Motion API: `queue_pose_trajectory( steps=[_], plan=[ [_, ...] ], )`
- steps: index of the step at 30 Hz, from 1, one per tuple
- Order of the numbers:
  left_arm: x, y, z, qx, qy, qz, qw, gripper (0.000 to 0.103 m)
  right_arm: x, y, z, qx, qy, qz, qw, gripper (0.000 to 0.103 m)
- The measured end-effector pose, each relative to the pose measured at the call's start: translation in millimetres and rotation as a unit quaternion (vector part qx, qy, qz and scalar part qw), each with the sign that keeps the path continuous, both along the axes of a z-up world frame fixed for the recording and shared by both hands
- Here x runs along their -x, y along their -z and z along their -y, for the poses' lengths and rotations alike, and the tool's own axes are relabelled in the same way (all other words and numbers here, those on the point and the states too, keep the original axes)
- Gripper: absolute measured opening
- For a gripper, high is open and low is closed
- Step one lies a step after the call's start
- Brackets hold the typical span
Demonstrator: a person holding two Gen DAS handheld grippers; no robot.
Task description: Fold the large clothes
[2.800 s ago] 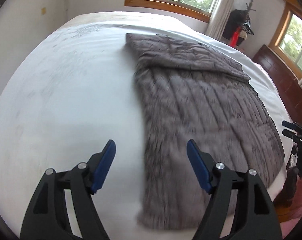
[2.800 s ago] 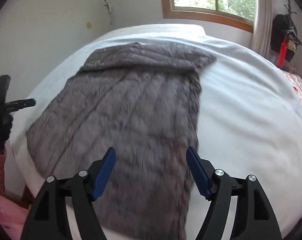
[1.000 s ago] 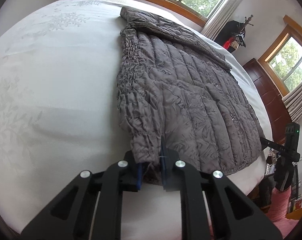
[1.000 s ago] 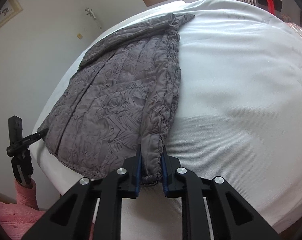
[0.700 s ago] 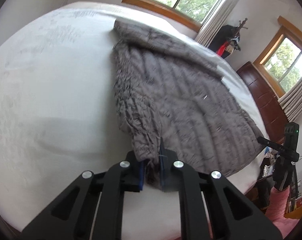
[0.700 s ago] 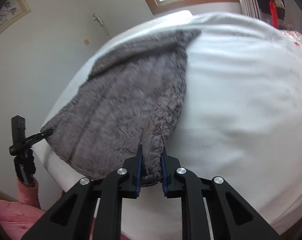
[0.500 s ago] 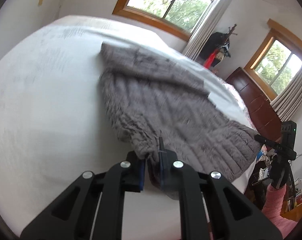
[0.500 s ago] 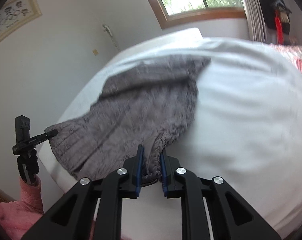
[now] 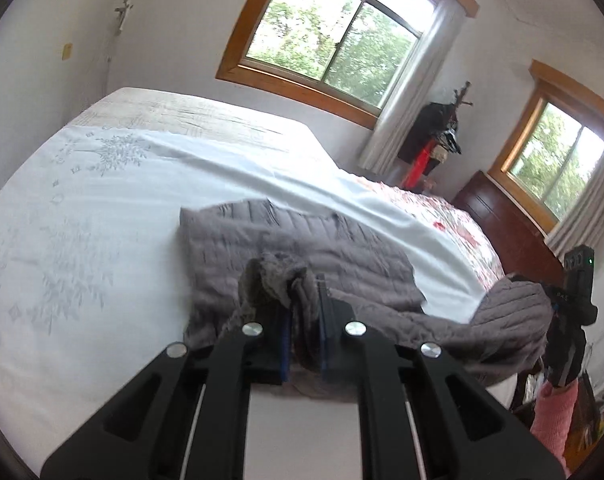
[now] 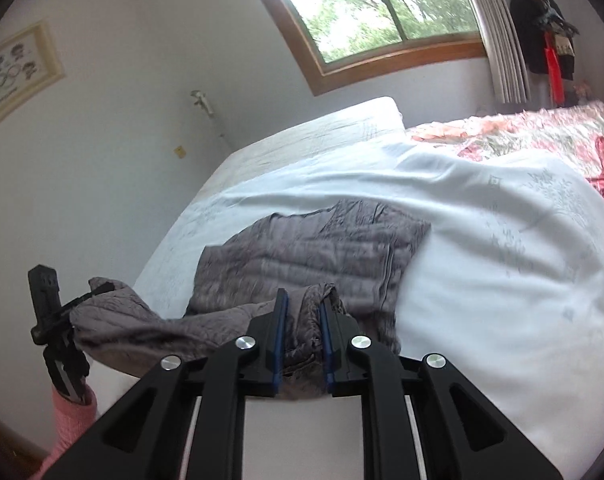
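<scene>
A grey quilted jacket lies on the white bed sheet, its near hem lifted off the bed. My left gripper is shut on one hem corner. My right gripper is shut on the other hem corner; the jacket lies ahead of it. The lifted hem sags between the two grippers. The right gripper shows at the right of the left wrist view, and the left gripper at the left of the right wrist view.
A floral pink quilt covers the far right side of the bed. A dark wooden dresser and a coat stand stand by the windows. A wall runs along the bed's left side.
Both grippers closed on the jacket's hem corners, then rose and moved forward, lifting the lower half of the jacket off the bed toward its collar end.
</scene>
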State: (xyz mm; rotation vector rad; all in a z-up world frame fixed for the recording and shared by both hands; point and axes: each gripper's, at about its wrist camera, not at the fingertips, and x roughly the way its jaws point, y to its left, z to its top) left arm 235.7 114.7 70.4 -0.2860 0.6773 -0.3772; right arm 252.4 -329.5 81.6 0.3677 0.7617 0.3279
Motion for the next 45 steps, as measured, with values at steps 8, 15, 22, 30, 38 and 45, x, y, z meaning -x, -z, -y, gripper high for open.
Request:
queue_pose_trajectory(
  steps=[8, 15, 22, 30, 38, 45],
  plan=[
    [-95.2, 15.9, 7.2, -0.008, -0.017, -0.023, 0.9995, 0.008, -91.6, 23.7, 12.3, -0.007, 0.031, -0.05, 0.998, 0.014],
    [-165.8, 46.7, 10.9, -0.024, -0.035, -0.066, 0.9969, 0.009, -155.9, 58.7, 19.1, 0.006, 0.053, -0.092, 0.994, 0.015],
    [-218.5, 91.6, 3.0, -0.008, -0.042, -0.117, 0.9923, 0.01, -205.1, 104.0, 22.8, 0.001, 0.059, -0.14, 0.988, 0.015],
    [-245.8, 120.4, 3.3, -0.015, -0.037, -0.133, 0.9903, 0.014, -233.6, 143.9, 21.8, -0.012, 0.06, -0.168, 0.984, 0.015],
    [-266.8, 148.8, -6.4, 0.032, -0.034, -0.164, 0.9854, 0.015, -249.3, 165.2, 16.1, 0.0, 0.064, -0.18, 0.982, 0.014],
    [-251.1, 133.9, -18.0, 0.063, -0.021, -0.166, 0.9839, 0.031, -232.0, 140.5, 12.2, 0.027, 0.051, -0.156, 0.986, 0.028]
  ],
)
